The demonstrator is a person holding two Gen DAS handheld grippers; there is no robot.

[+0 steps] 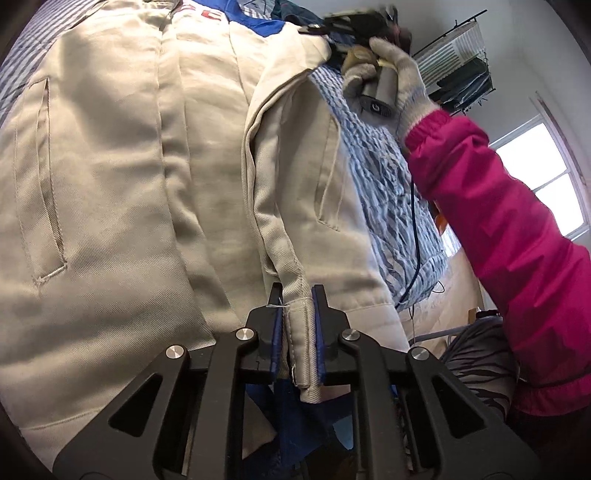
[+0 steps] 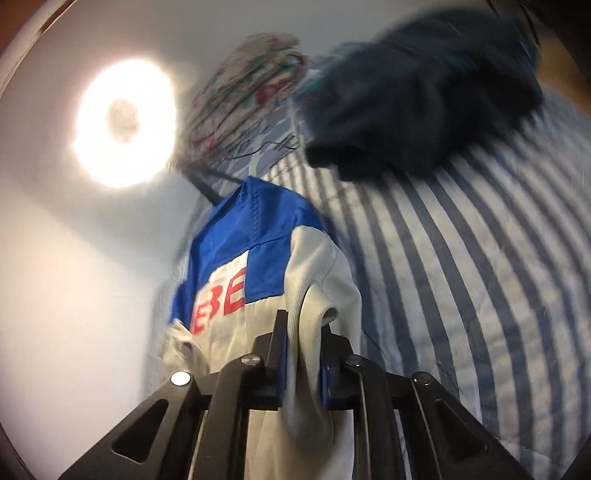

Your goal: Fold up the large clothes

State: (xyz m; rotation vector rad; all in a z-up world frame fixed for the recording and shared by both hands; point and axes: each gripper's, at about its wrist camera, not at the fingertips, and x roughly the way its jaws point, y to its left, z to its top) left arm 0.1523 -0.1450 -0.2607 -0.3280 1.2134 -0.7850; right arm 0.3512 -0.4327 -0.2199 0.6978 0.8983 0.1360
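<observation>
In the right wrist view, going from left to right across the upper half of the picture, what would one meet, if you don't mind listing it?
Bright round lamp → crumpled floral cloth → dark navy garment, which lies on the blue-and-white striped sheet.

left gripper (image 1: 298,295) clamped on the hemmed edge of a beige jacket (image 1: 129,184), fabric pinched between both blue pads (image 1: 276,347). jacket spread over blue-striped bedding (image 1: 388,177). gloved right hand (image 1: 388,74) in pink sleeve (image 1: 498,221) holds right gripper (image 1: 354,26) at jacket's upper edge; its jaws unclear.
</observation>
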